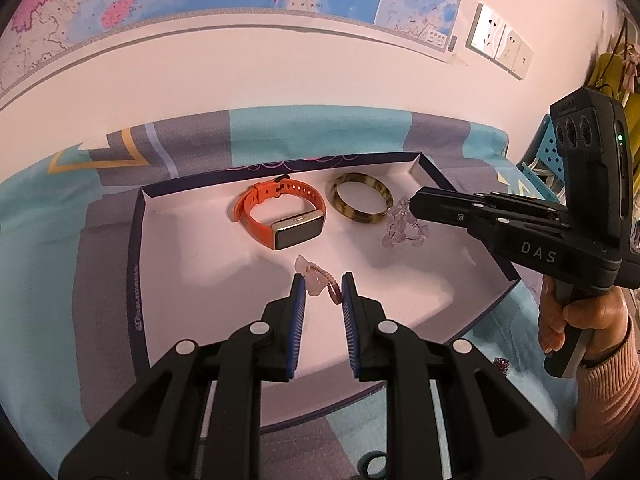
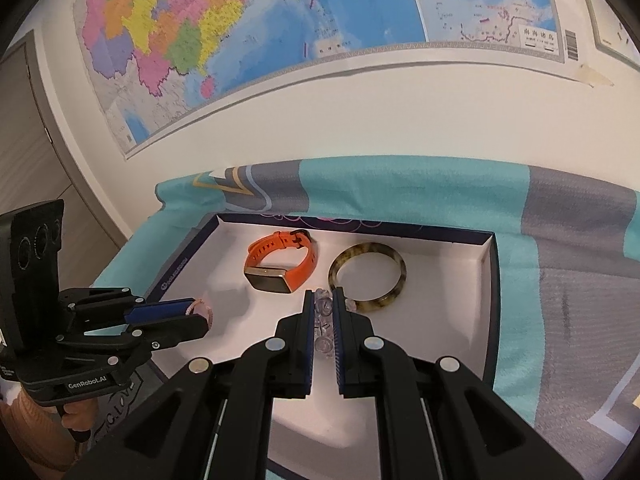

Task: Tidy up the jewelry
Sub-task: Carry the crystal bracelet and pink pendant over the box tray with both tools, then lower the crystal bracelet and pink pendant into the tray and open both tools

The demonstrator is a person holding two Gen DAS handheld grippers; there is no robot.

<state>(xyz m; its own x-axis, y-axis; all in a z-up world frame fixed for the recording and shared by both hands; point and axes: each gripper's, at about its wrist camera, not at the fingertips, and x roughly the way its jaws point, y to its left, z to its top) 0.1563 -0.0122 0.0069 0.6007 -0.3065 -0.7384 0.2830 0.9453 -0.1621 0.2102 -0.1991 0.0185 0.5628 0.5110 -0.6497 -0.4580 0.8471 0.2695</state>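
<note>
A white box with a dark blue rim lies on the cloth. Inside it lie an orange smartwatch and a brown mottled bangle; both also show in the right wrist view, the watch left of the bangle. My left gripper is over the box with a pink bead bracelet between its partly closed jaws. My right gripper is shut on a clear crystal bead bracelet, which hangs beside the bangle in the left wrist view.
A teal and grey patterned cloth covers the table against a white wall with maps. Wall sockets sit at upper right. A small purple bead item lies on the cloth by the box's right front.
</note>
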